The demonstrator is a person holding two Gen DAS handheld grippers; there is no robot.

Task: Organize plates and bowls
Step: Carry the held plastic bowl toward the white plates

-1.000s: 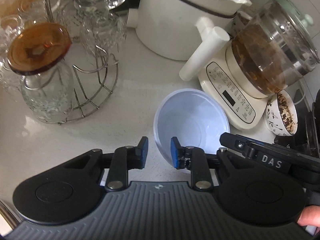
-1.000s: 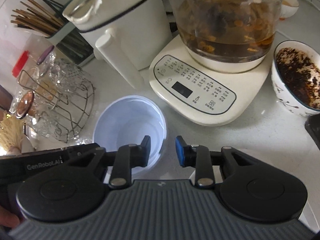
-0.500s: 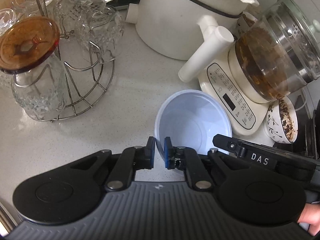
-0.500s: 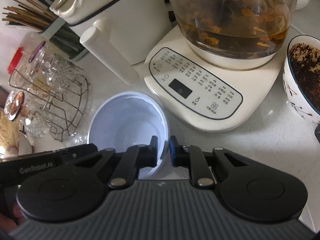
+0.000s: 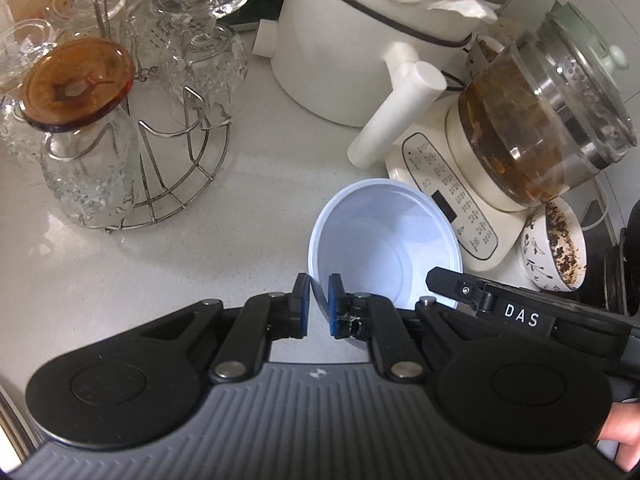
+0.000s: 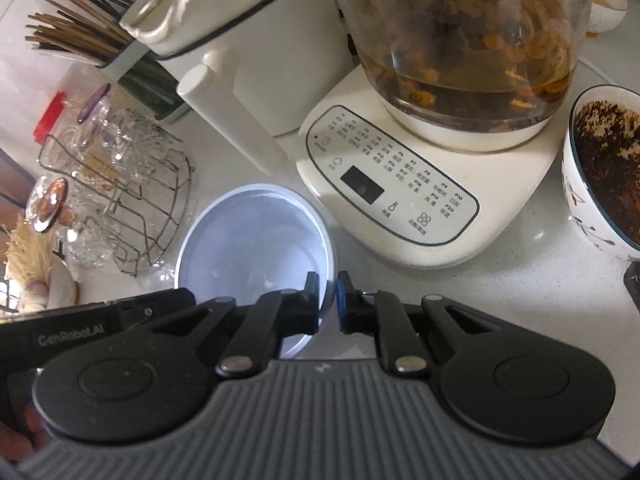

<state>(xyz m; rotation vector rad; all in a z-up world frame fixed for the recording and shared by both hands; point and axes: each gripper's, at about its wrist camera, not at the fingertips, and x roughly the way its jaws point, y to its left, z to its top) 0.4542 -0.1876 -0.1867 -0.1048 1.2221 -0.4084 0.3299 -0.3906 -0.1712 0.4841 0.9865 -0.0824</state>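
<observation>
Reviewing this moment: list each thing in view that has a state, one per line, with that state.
Pale blue plastic bowl: upright, empty, rim pinched on two sides.
Left claw: shut on the bowl's rim.
Right claw: shut on the bowl's rim.
Glass kettle on cream base: partly full of brown brew.
Patterned white bowl: upright, dirty with dark residue.
Clear drinking glasses on wire rack: upside down.

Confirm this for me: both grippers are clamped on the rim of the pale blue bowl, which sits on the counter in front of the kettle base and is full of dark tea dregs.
Not quite. The pale blue bowl is empty, as the right wrist view shows; the dregs are in the patterned bowl. The left gripper and right gripper are indeed clamped on its rim, in front of the kettle base.
</observation>
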